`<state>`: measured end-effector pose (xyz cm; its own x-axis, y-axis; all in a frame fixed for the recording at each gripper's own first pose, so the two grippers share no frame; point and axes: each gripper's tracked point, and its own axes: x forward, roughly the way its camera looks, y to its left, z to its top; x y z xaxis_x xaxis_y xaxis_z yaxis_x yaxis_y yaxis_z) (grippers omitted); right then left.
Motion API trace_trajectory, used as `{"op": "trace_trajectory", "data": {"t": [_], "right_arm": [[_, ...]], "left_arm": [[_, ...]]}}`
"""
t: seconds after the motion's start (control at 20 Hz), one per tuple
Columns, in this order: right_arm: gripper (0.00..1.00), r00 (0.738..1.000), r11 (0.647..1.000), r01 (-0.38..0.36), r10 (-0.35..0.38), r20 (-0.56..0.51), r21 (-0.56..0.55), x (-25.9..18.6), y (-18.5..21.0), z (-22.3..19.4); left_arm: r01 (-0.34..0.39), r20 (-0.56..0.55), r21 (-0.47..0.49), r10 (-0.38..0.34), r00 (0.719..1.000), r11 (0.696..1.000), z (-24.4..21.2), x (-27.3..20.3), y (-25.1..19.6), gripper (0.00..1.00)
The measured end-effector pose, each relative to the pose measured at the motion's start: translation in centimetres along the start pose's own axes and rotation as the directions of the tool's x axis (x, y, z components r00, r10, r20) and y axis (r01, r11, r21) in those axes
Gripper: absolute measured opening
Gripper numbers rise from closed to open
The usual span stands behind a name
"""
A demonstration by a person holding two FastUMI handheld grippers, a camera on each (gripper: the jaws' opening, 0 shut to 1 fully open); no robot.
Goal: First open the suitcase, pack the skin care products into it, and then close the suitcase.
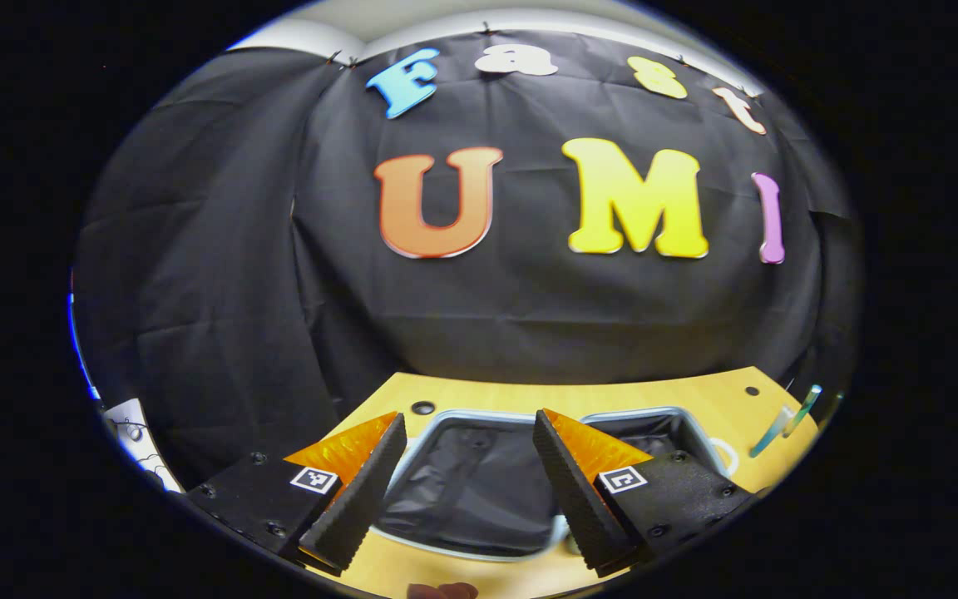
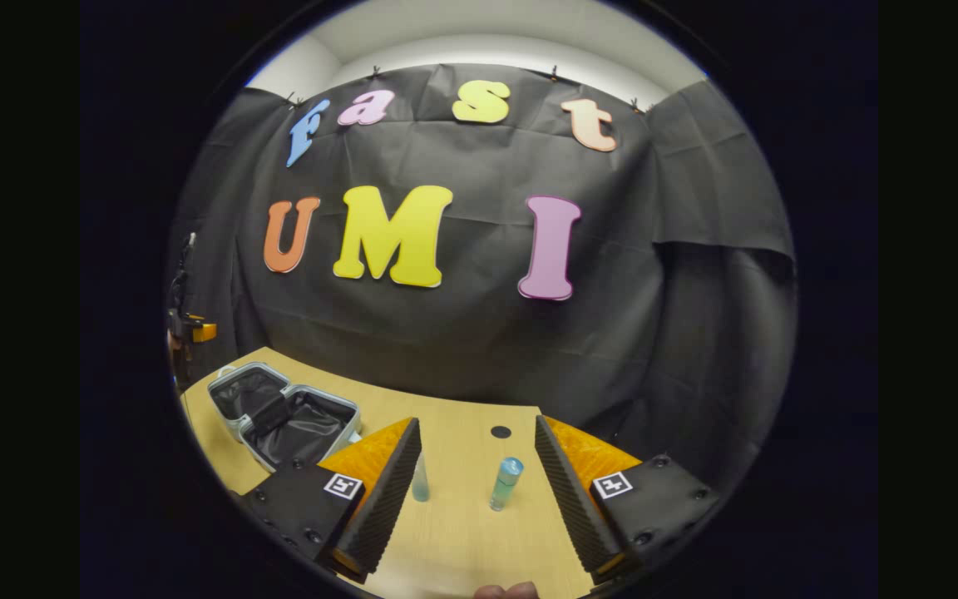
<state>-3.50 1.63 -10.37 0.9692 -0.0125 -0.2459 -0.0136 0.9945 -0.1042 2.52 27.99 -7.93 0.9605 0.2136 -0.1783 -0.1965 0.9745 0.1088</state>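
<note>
The small suitcase (image 1: pixel 479 487) lies open flat on the wooden table, both black-lined halves up. My left gripper (image 1: pixel 469 449) hovers open just above and in front of it, nothing between its fingers. In the right gripper view the suitcase (image 2: pixel 283 416) sits at the far left. Two teal skin care bottles stand upright on the table: one (image 2: pixel 506 482) between my right gripper's fingers but farther off, the other (image 2: pixel 421 482) partly behind its left finger. My right gripper (image 2: pixel 477 453) is open and empty. The same bottles (image 1: pixel 785 420) appear at the left gripper view's right edge.
The wooden table (image 2: pixel 462 532) has small dark holes (image 2: pixel 501 432) near its back edge. Black cloth wall rises right behind the table. A fingertip of the holding hand (image 2: pixel 506 591) peeks in at the bottom. Some equipment (image 2: pixel 188 329) stands at the far left.
</note>
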Motion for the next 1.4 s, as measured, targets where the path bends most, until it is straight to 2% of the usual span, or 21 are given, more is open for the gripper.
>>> {"op": "trace_trajectory", "data": {"t": [0.2, 0.25, 0.3, 0.35, 0.4, 0.6, 0.8, 1.05, 1.4], "right_arm": [[0.82, 0.999, 0.998, 0.033, -0.033, -0.02, 0.046, 0.4, -4.4, -2.3], [0.82, 0.999, 0.998, 0.036, -0.035, -0.027, 0.054, 0.5, -5.3, -2.9], [0.82, 0.999, 0.997, 0.037, -0.035, -0.032, 0.062, 0.5, -6.1, -3.3], [0.83, 0.999, 0.997, 0.038, -0.035, -0.04, 0.064, 0.6, -6.9, -4.0], [0.83, 0.998, 0.997, 0.038, -0.035, -0.054, 0.064, 0.8, -7.6, -4.7], [0.82, 0.994, 0.997, 0.031, -0.023, -0.11, 0.071, 1.4, -10.0, -7.0], [0.82, 0.991, 0.998, 0.019, -0.012, -0.133, 0.054, 1.7, -12.3, -8.5], [0.82, 0.976, 1.0, -0.023, 0.026, -0.216, 0.019, 2.1, -14.5, -11.9], [0.8, 0.974, 0.998, -0.051, 0.057, -0.217, 0.033, 4.2, -16.1, -12.3]], "left_arm": [[0.037, 0.053, -0.004, -0.037, 0.998, 0.999, 1.4, -4.4, -11.4, 0.98], [0.056, 0.053, -0.009, -0.055, 0.997, 0.998, 1.1, -5.2, -14.1, 0.93], [0.073, 0.054, -0.012, -0.073, 0.996, 0.997, 0.5, -6.0, -16.5, 0.98], [0.092, 0.056, -0.011, -0.091, 0.994, 0.996, -0.1, -6.4, -19.0, 0.98], [0.13, 0.039, -0.003, -0.13, 0.991, 0.991, -1.1, -6.6, -21.9, 1.0], [0.253, -0.052, 0.02, -0.252, 0.966, 0.967, -5.2, -6.9, -31.2, 0.98], [0.342, -0.154, 0.014, -0.336, 0.929, 0.94, -10.9, -5.5, -38.8, 0.98], [0.385, -0.245, 0.03, -0.367, 0.897, 0.922, -16.8, -1.4, -45.1, 0.98], [0.365, -0.352, 0.05, -0.326, 0.878, 0.93, -21.5, 2.6, -46.7, 0.97]]}}
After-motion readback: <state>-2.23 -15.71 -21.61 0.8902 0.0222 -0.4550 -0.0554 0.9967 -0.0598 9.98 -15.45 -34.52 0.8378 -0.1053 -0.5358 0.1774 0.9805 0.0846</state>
